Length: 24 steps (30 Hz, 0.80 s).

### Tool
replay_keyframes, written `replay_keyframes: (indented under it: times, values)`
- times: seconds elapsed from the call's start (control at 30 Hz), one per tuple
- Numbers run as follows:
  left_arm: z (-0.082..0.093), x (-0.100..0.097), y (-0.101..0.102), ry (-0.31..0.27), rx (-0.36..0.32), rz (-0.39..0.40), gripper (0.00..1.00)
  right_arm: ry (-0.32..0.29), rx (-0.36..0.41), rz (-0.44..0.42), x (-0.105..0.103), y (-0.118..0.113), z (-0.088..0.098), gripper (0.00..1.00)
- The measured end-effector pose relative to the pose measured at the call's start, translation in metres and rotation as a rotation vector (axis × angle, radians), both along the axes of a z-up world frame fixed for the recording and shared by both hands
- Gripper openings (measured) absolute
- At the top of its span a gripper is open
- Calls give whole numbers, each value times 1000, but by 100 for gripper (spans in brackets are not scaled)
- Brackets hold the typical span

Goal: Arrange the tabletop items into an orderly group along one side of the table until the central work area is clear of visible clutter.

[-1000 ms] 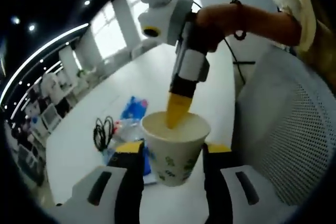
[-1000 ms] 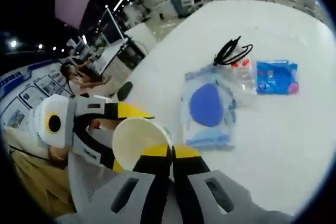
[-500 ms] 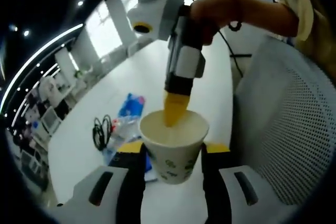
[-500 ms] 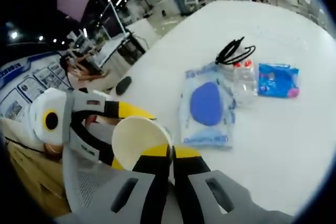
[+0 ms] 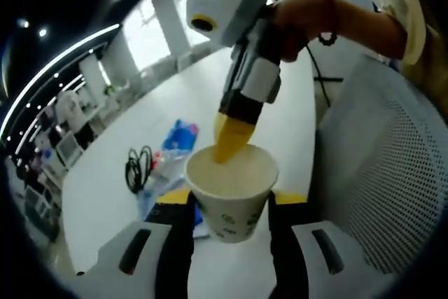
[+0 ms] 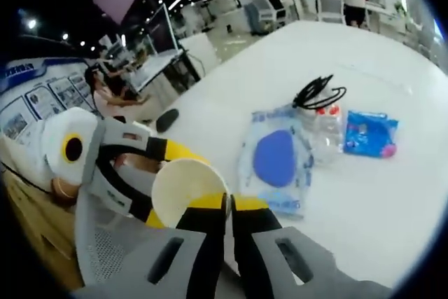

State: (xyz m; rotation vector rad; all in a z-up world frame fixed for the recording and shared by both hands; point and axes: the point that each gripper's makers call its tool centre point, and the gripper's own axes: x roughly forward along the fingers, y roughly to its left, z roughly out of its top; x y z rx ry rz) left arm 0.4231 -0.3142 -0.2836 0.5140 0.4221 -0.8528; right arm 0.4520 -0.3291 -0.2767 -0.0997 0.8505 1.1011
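Paper cup (image 5: pixel 233 194) sits clamped between the left gripper (image 5: pixel 227 208) jaws; right gripper (image 6: pixel 228 208) jaws pinch its rim (apparently a handover), above the table (image 6: pixel 392 194).

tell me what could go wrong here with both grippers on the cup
1. The right gripper pinches just the thin rim of the paper cup, so the rim may crumple or slip free.
2. The left gripper also flanks the cup; pulling apart could tear or drop it.
3. The cup is held near the mesh chair, off the table, so a drop may land there.
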Motion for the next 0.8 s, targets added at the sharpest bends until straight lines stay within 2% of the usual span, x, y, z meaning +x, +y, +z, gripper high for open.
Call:
replay_keyframes:
  times: [0.13,0.3,0.4,0.53,0.63,0.8]
  values:
    - [1,0,1,0,-9,11,39,-51,7,-28,9,-3,4,20]
    - [2,5,9,6,-18,61,39,-82,0,-53,17,-9,6,30]
    - [6,8,12,3,-55,91,39,-114,-28,-83,23,-16,4,43]
    - [8,11,19,16,-88,140,39,-115,-35,-100,24,-23,4,48]
    - [9,13,23,13,-96,162,39,-129,-36,-104,24,-26,4,55]
    - [12,14,23,15,-122,176,39,-141,-23,-128,28,-32,5,58]
